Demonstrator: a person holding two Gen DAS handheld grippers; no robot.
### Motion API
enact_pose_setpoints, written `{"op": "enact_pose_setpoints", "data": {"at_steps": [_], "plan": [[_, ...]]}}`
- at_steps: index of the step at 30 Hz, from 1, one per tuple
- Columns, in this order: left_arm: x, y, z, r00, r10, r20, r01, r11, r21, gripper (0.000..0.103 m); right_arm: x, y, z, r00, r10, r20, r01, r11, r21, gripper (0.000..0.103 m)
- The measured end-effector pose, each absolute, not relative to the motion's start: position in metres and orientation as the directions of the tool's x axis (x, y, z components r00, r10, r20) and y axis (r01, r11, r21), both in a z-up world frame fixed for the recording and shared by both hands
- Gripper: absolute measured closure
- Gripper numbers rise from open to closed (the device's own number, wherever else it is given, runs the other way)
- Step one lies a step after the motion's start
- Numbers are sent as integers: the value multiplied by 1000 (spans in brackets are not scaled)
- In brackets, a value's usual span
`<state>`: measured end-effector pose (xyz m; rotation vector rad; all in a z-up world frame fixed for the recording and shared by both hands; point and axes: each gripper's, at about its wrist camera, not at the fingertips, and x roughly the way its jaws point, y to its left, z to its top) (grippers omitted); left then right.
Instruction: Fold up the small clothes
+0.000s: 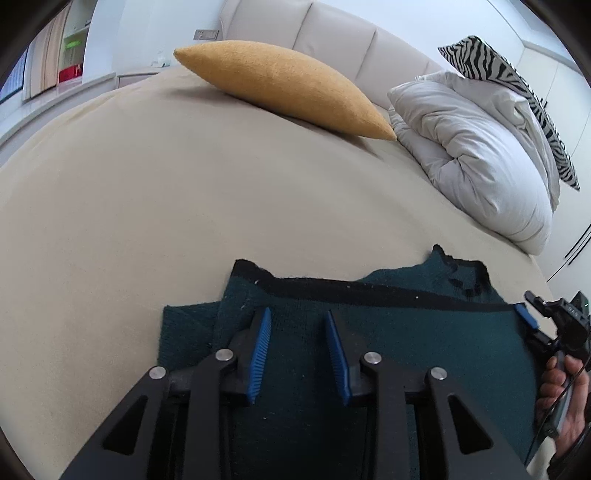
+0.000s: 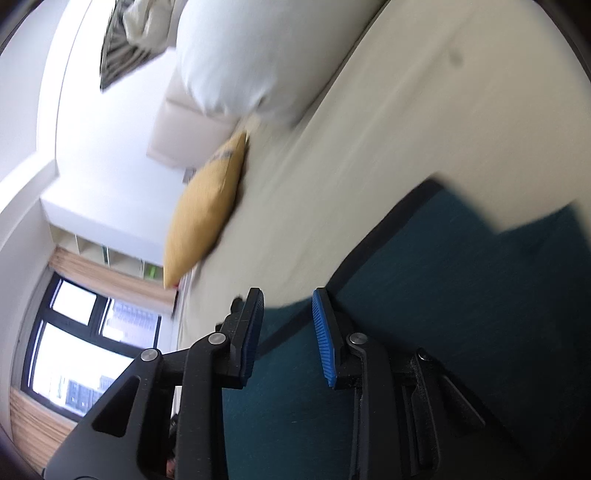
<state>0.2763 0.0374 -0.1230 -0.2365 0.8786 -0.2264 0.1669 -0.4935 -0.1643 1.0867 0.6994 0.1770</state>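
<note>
A dark teal knitted garment (image 1: 424, 339) with a black trim band lies partly folded on the beige bed (image 1: 147, 206). My left gripper (image 1: 298, 317) is open and empty just above the garment's left part. My right gripper (image 2: 287, 299) is open, tilted sideways over the garment's black-trimmed edge (image 2: 461, 288); that view is blurred. The right gripper's blue fingertip (image 1: 526, 315) and the hand holding it show at the garment's right edge in the left wrist view.
A mustard cushion (image 1: 284, 85) lies at the head of the bed. A folded white duvet (image 1: 476, 155) with a zebra-print pillow (image 1: 517, 92) sits at the right. A padded headboard (image 1: 332, 33) is behind. A window (image 2: 77, 354) shows in the right wrist view.
</note>
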Motion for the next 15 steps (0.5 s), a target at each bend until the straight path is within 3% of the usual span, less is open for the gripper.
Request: {"op": "enact_pose_setpoints", "data": {"at_steps": [4, 7, 10, 15], "plan": [[273, 36, -123, 620, -262, -739, 102, 961, -256, 69, 148, -519, -152, 793, 343, -504, 271, 542, 795, 76], [274, 33, -123, 623, -243, -744, 105, 968, -228, 69, 128, -520, -122, 769, 197, -608, 344, 673, 654, 71], [273, 31, -122, 625, -233, -745, 107, 971, -213, 68, 113, -493, -98, 765, 246, -595, 259, 728, 635, 71], [272, 28, -123, 629, -216, -747, 113, 976, -187, 68, 89, -404, -74, 703, 451, -550, -7, 778, 629, 70]]}}
